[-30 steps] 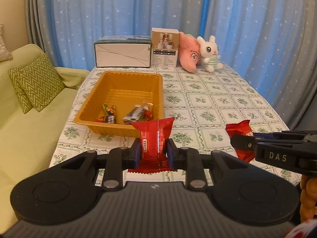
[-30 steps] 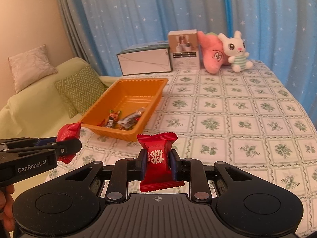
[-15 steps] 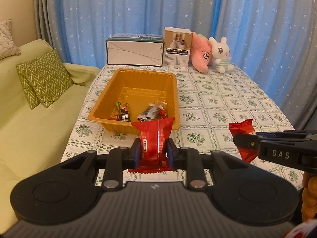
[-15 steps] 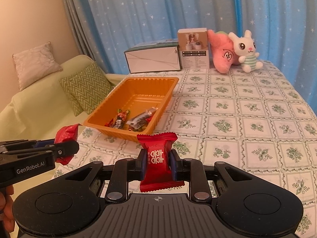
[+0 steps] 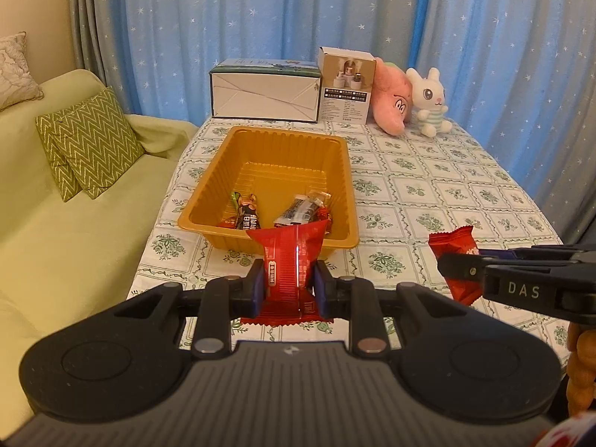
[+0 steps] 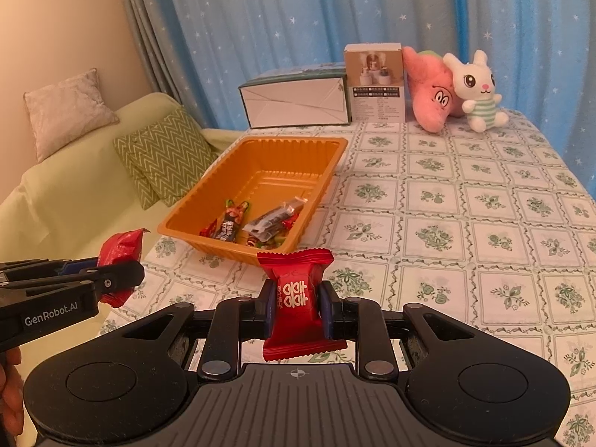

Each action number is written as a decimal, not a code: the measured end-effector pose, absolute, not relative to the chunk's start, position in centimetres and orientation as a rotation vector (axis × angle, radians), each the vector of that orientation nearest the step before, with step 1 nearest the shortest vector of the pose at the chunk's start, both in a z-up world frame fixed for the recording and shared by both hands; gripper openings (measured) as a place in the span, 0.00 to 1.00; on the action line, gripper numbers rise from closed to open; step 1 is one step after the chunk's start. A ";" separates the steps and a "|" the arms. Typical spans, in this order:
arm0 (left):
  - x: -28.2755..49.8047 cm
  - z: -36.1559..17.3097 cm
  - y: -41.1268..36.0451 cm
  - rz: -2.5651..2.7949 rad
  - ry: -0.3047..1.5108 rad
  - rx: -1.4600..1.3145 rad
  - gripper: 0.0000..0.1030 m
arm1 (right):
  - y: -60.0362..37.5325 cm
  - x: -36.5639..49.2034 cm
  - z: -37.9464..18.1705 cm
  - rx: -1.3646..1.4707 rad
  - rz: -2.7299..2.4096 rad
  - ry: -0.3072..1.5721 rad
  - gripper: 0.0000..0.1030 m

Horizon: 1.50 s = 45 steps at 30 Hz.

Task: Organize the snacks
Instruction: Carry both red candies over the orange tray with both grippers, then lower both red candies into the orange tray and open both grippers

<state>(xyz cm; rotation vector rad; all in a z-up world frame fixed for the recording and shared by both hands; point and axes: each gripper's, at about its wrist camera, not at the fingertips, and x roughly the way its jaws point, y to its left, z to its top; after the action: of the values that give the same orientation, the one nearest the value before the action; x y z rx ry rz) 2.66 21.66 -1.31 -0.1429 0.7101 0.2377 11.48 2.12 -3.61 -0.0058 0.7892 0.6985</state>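
Note:
My left gripper (image 5: pixel 288 279) is shut on a red snack packet (image 5: pixel 290 249), held upright just short of the orange tray's near rim. The orange tray (image 5: pixel 287 136) sits on the table's left side with several wrapped snacks (image 5: pixel 283 214) at its near end. My right gripper (image 6: pixel 296 298) is shut on a second red packet (image 6: pixel 294 287) with white characters, over the tablecloth to the right of the tray (image 6: pixel 298 143). Each gripper shows in the other's view: the right gripper (image 5: pixel 462 264) at the right edge, the left gripper (image 6: pixel 123 275) at the left edge.
A white box (image 5: pixel 264 93), a small carton (image 5: pixel 346 89), a pink plush (image 5: pixel 391 100) and a white rabbit plush (image 5: pixel 428 100) line the table's far edge. A green sofa with zigzag cushions (image 5: pixel 89 141) stands left of the table. Blue curtains hang behind.
Both grippers have drifted a little to the left and slightly nearer the tray, so the tray sits further right in both views. Each keeps its red packet.

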 end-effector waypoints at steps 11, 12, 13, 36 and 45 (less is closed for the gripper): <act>3.4 -1.9 22.8 0.250 0.721 -0.150 0.23 | 3.5 12.5 -4.0 -0.007 0.711 0.799 0.24; 3.6 -1.9 22.8 0.250 0.721 -0.149 0.23 | 3.6 12.6 -4.1 -0.007 0.713 0.799 0.24; 3.6 -1.9 22.8 0.250 0.722 -0.149 0.23 | 3.7 12.6 -4.1 -0.008 0.713 0.800 0.24; 10.6 -2.4 27.2 0.220 0.738 -0.117 0.23 | 9.4 18.7 -4.5 -0.017 0.735 0.790 0.24; 14.7 -3.3 29.7 0.217 0.758 -0.094 0.23 | 12.7 22.3 -5.2 -0.029 0.755 0.807 0.24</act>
<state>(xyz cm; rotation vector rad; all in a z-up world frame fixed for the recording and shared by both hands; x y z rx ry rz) 14.74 29.69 -3.30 -0.0937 0.7584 0.2171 22.30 12.74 -5.25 -0.0293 0.8074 0.7554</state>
